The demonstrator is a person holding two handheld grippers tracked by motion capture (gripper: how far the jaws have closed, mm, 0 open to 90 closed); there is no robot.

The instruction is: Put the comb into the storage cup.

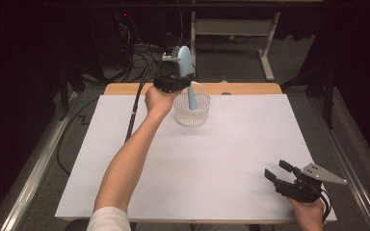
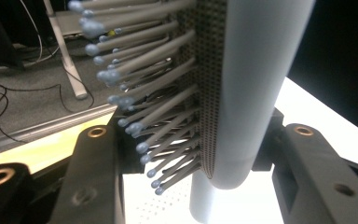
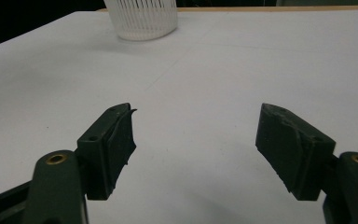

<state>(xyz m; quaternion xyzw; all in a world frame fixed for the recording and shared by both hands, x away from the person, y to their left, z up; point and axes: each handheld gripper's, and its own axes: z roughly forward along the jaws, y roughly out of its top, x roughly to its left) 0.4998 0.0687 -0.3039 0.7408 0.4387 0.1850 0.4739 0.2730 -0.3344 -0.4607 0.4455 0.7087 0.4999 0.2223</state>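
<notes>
Brush (image 1: 187, 65) clamped upright in the left gripper (image 1: 173, 79), handle dipping into the basket (image 1: 191, 109). Right gripper (image 1: 279, 174) sits well apart from the basket, jaws wide, nothing in them.

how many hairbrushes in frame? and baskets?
1 pale blue plastic hairbrush, clamped upright in the left gripper, handle dipping into the basket. 1 round white plastic slatted basket, at the table's far edge. The basket's inside is partly hidden, so more could lie there.
</notes>
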